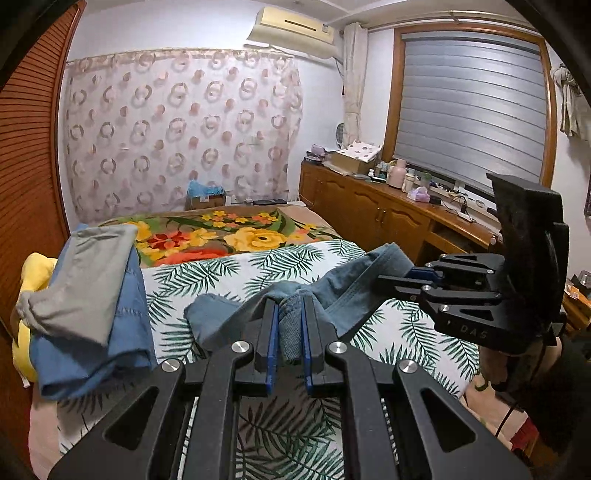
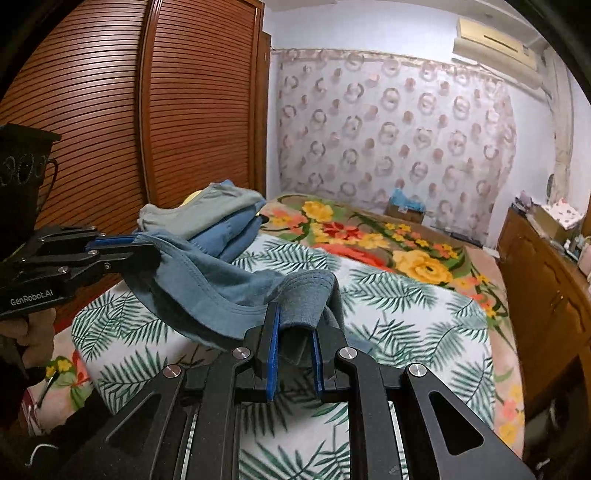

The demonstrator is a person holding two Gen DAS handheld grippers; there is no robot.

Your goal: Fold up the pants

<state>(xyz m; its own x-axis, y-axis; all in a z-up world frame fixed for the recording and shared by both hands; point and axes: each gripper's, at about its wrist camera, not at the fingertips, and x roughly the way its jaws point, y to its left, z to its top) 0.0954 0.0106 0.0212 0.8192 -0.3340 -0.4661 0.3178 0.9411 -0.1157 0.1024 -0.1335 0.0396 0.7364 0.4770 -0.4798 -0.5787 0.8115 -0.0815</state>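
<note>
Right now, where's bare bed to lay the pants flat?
Free: the leaf-print sheet between the held blue pants and the floral blanket. Crowded: the folded clothes pile at the wardrobe side. Both tongs, left and right, grip the pants.

Black tongs, blue finger pads, silver screws, white "GenRobot.AI" lettering

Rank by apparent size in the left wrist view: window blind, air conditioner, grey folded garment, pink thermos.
1. Window blind, largest.
2. Grey folded garment, though it lies much nearer the camera, so this is apparent size only.
3. Air conditioner.
4. Pink thermos, clearly smallest.
</note>
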